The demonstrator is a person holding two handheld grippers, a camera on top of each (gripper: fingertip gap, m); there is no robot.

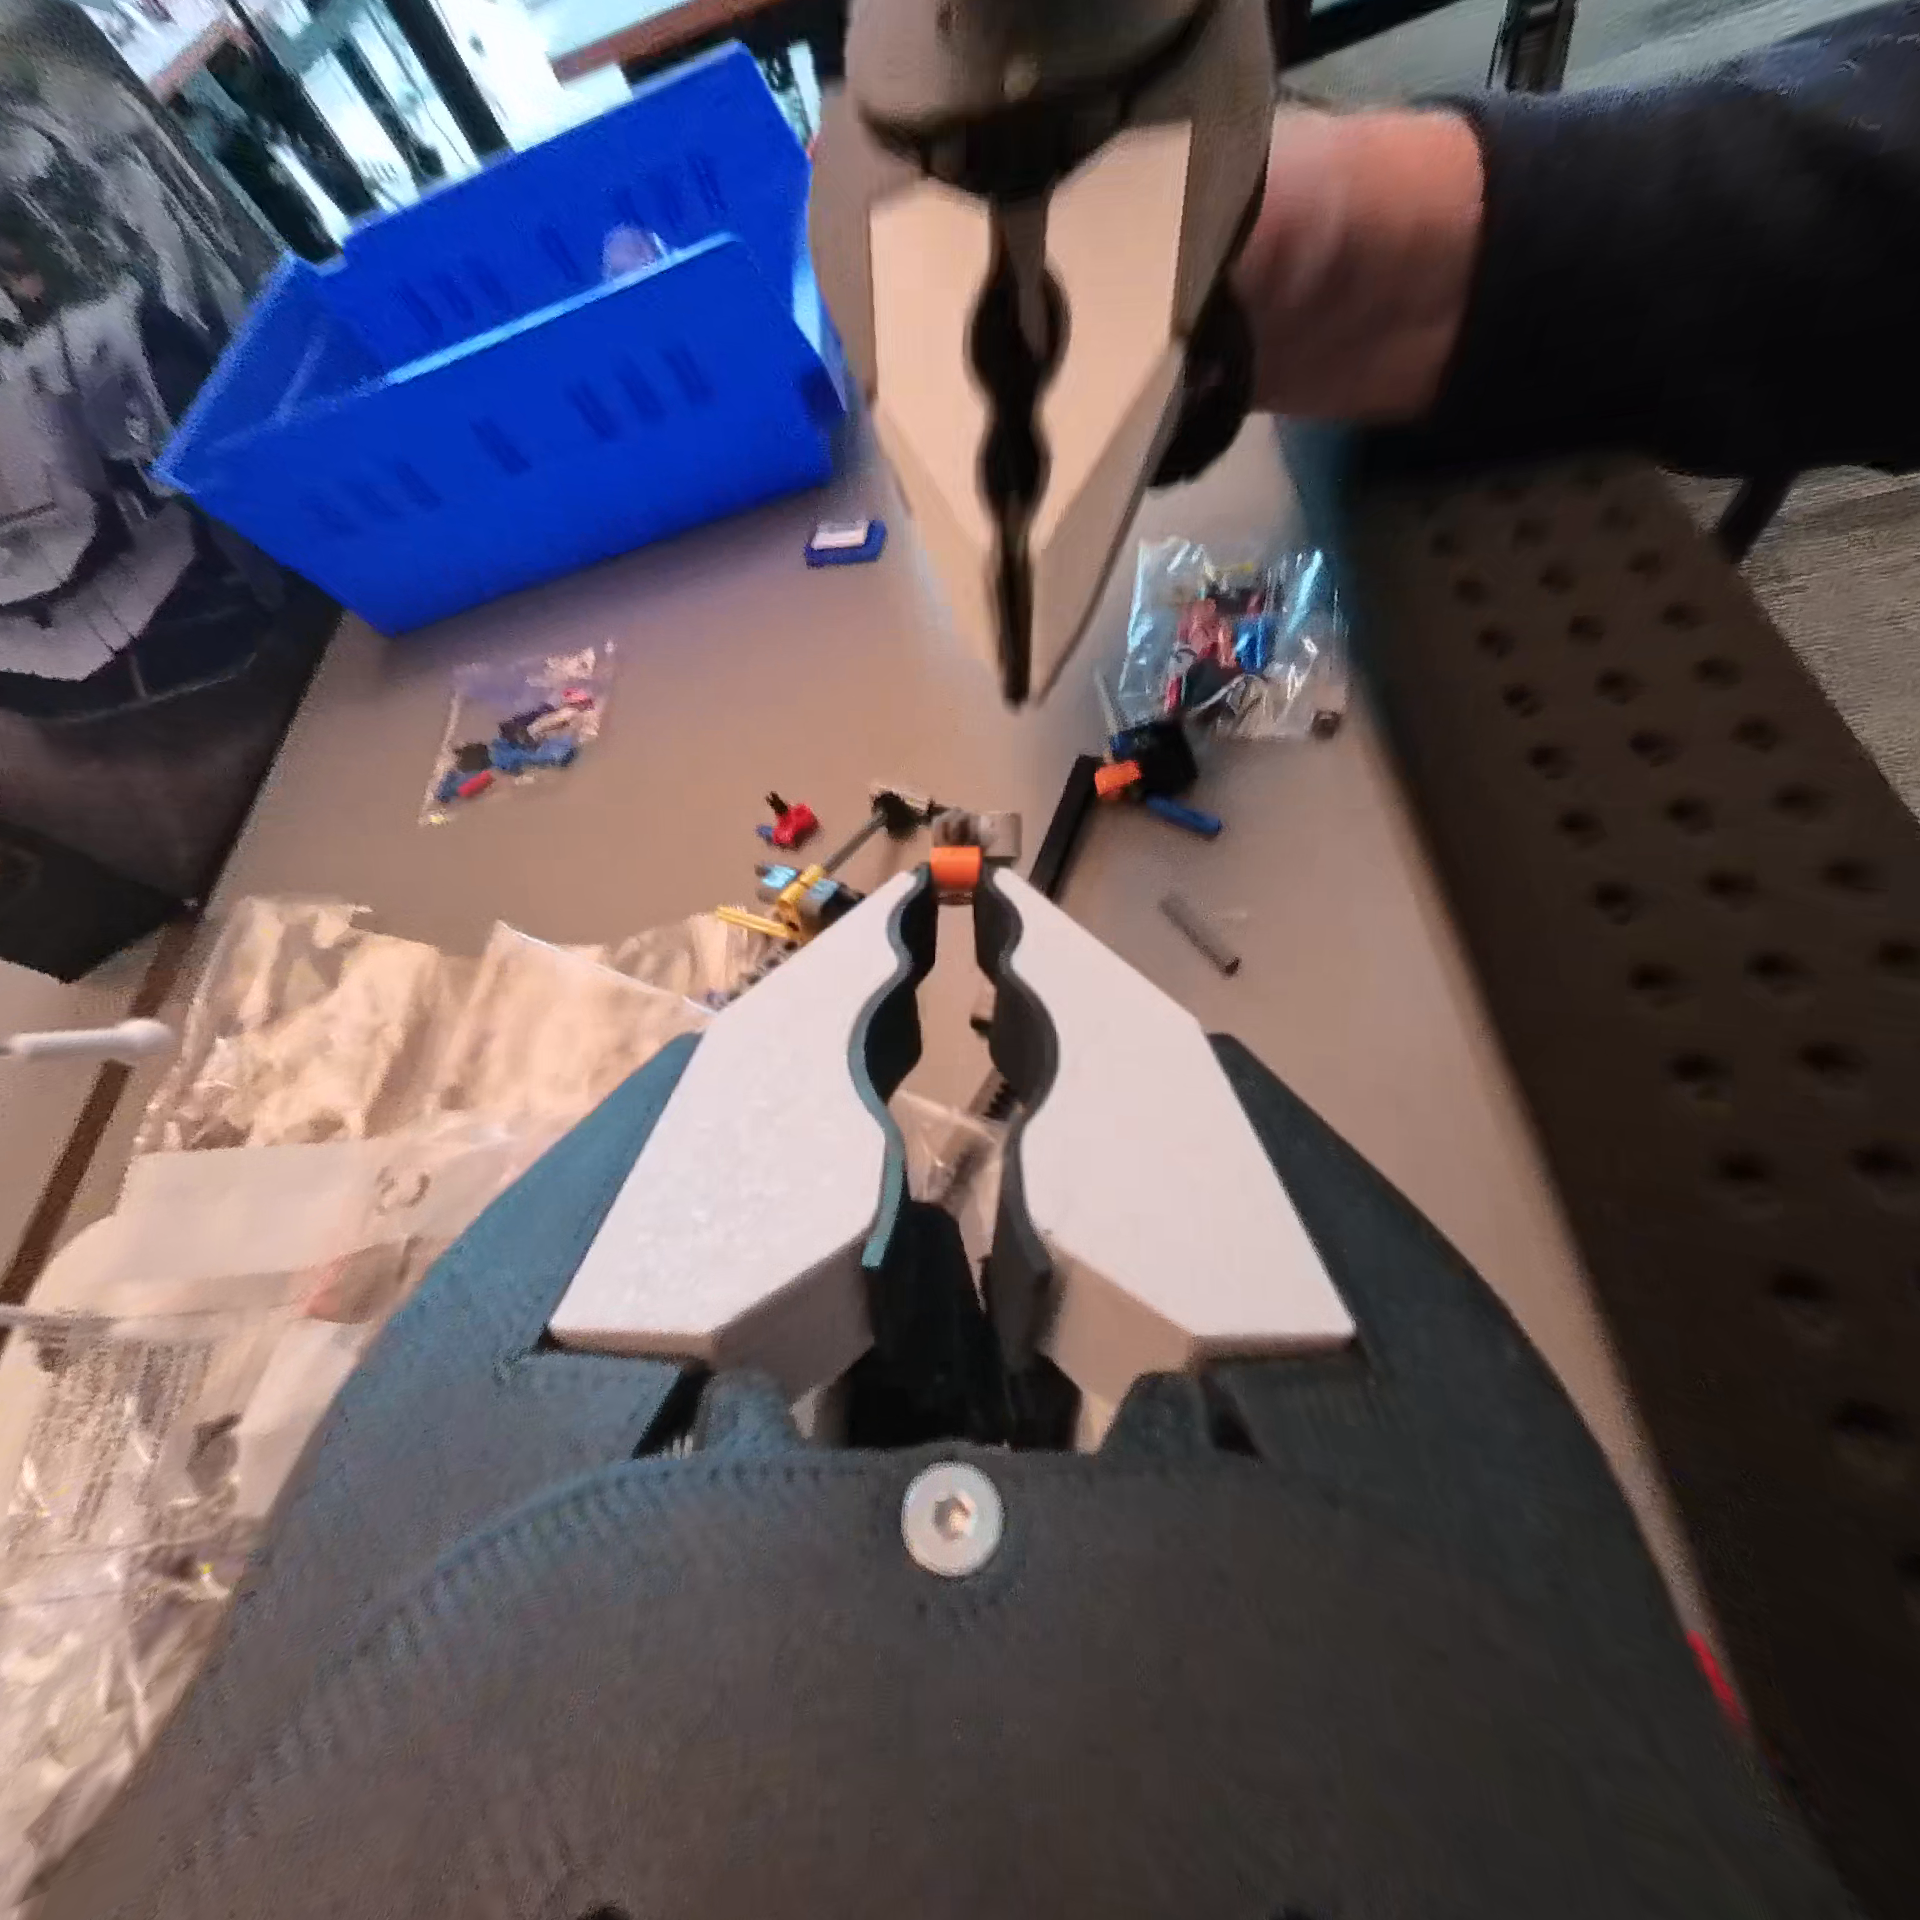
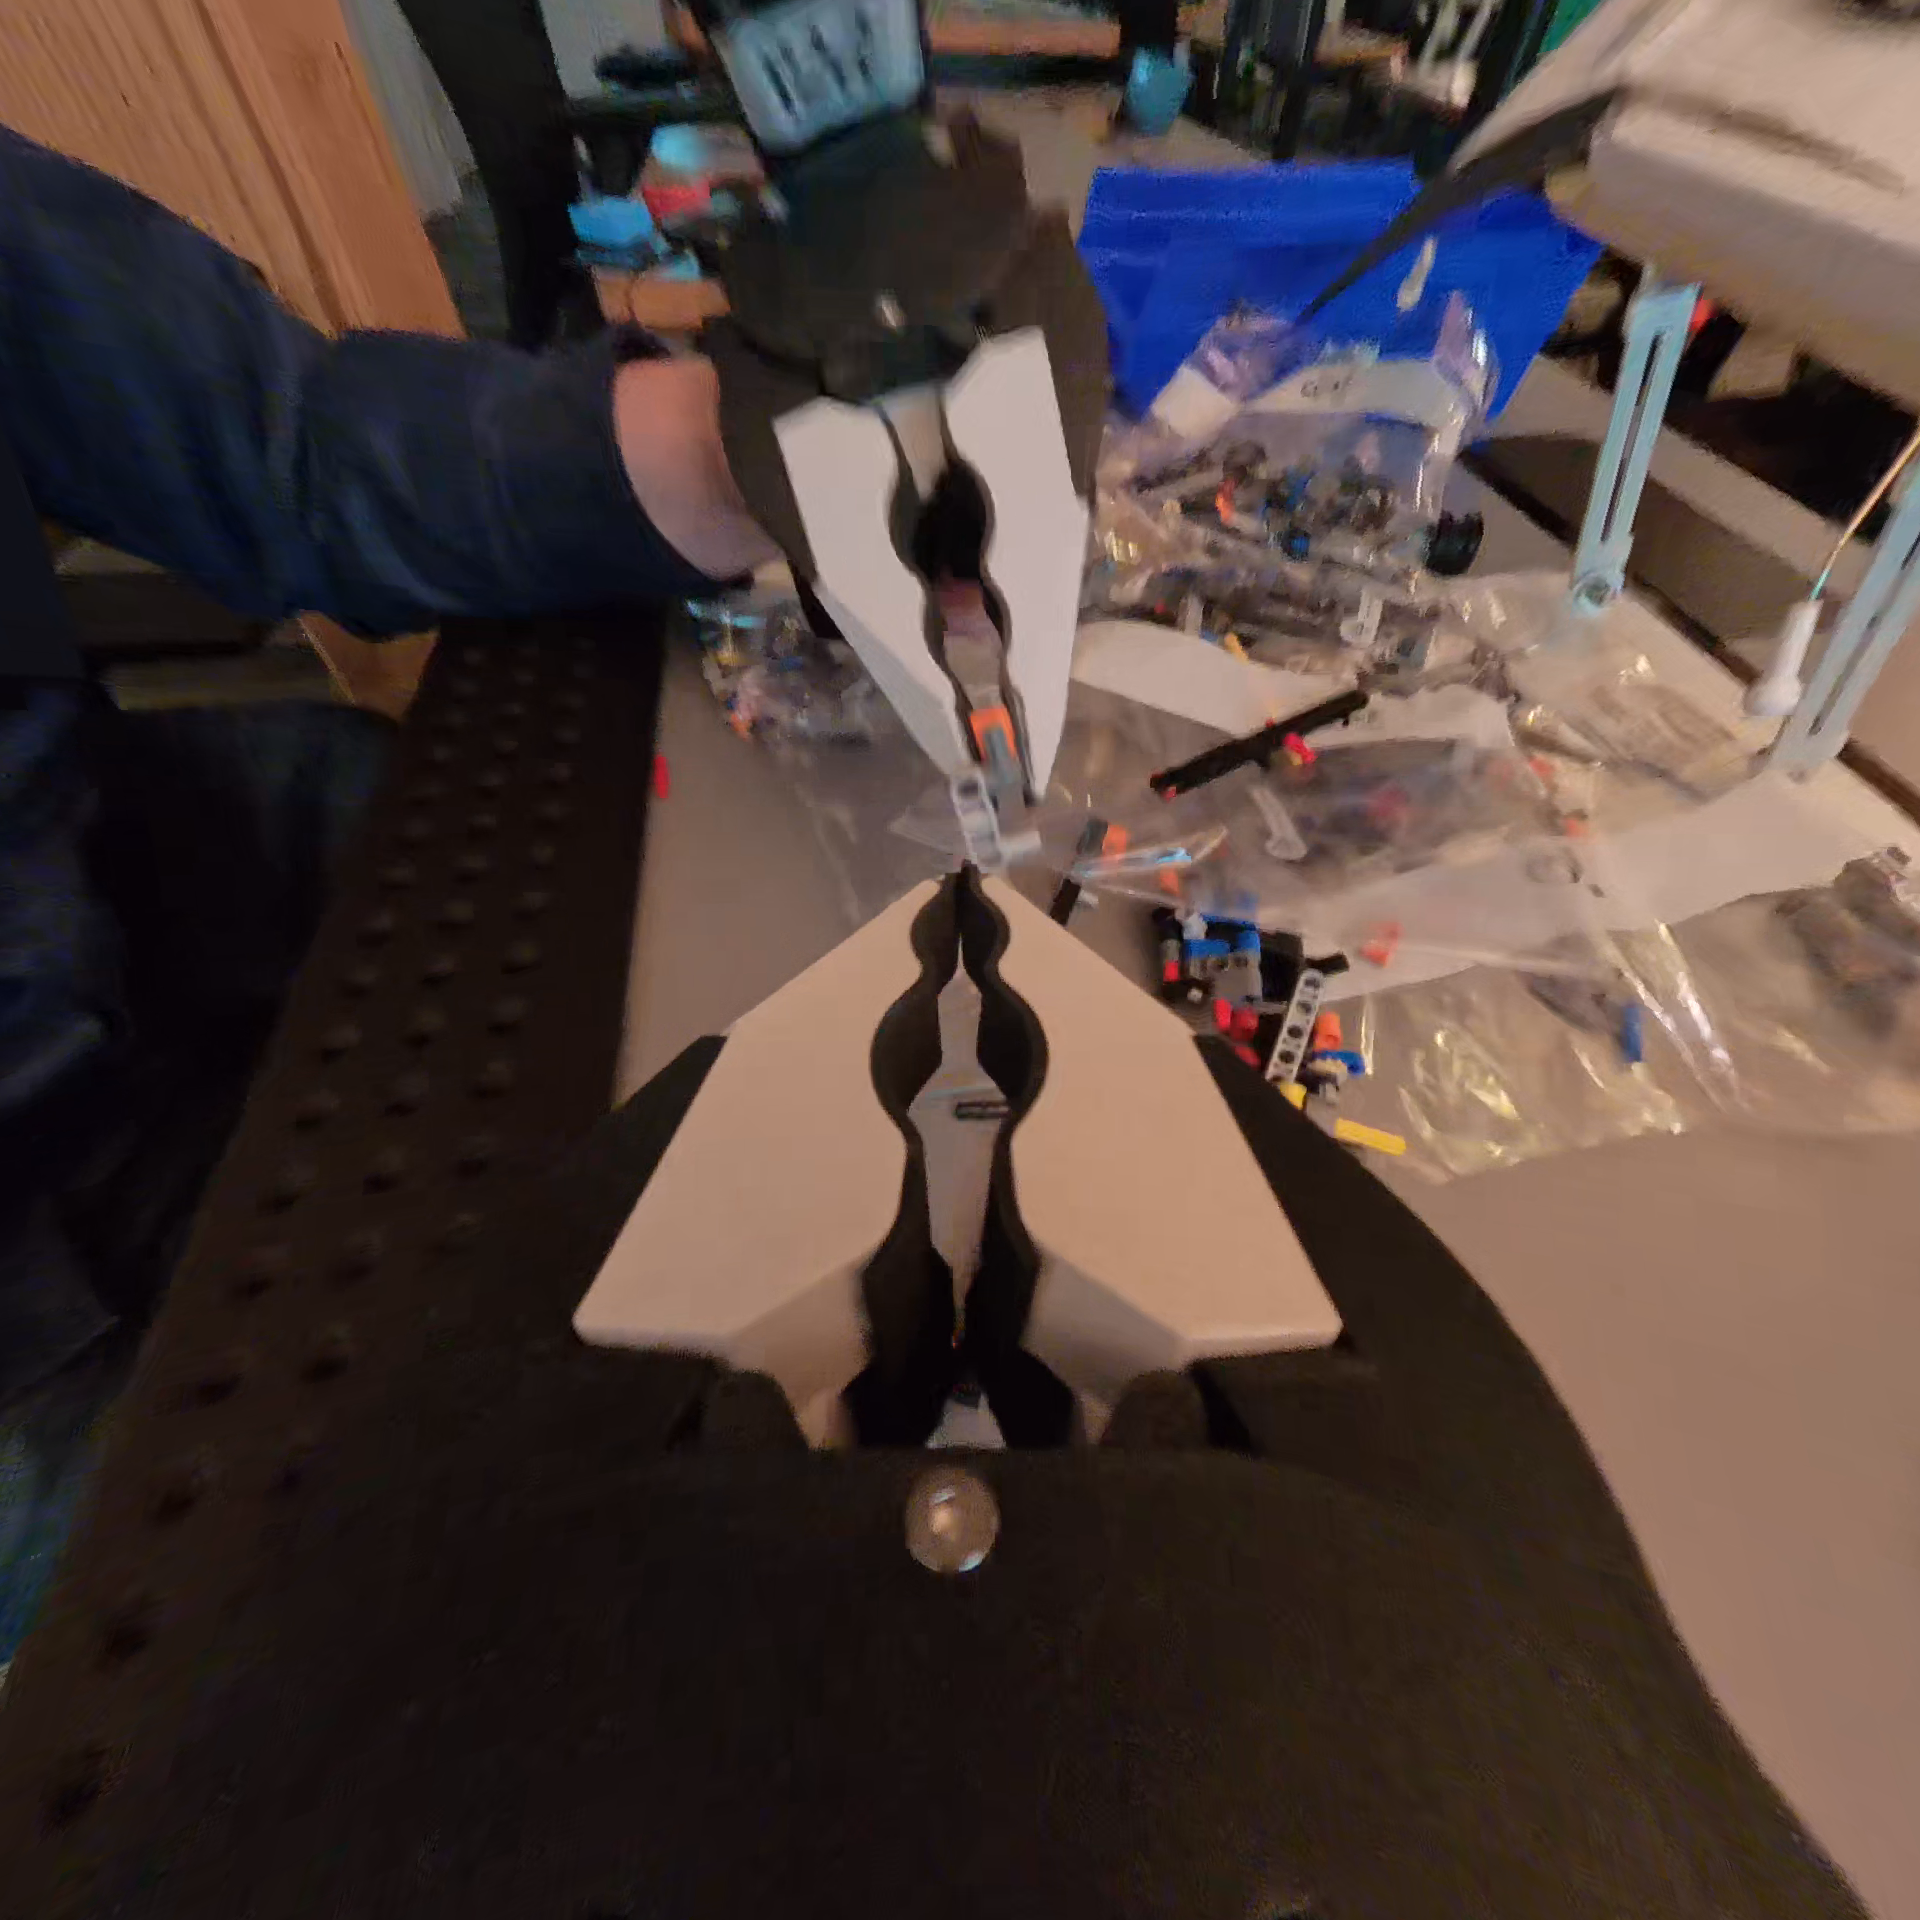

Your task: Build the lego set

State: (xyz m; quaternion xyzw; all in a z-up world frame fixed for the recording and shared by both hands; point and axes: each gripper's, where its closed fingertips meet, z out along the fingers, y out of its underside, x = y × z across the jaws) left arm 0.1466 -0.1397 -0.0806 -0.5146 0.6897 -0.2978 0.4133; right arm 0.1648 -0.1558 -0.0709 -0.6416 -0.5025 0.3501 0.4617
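My left gripper (image 1: 956, 883) is shut on a small orange and grey lego piece (image 1: 954, 864), held above the grey table (image 1: 727, 675). The same gripper shows in the right wrist view (image 2: 997, 774) with the orange and grey piece (image 2: 985, 753) at its tips. My right gripper (image 2: 961, 883) is shut, with nothing visible between its tips, and points at the left gripper's tips a short gap away. It also shows in the left wrist view (image 1: 1013, 681), hanging above the held piece. Loose lego parts (image 1: 800, 873) lie on the table below.
A blue bin (image 1: 499, 416) stands at the back. Clear bags of parts (image 1: 520, 727) (image 1: 1226, 634) (image 2: 1299, 499), a black beam (image 2: 1257, 743), a small assembly (image 2: 1226, 956) and a grey axle (image 1: 1200, 935) lie about. A black perforated surface (image 1: 1662, 831) borders the table. Left and right tips are no more than a few centimetres apart. From either gripper's tips it is about 11 cm to the grey axle (image 1: 1200, 935).
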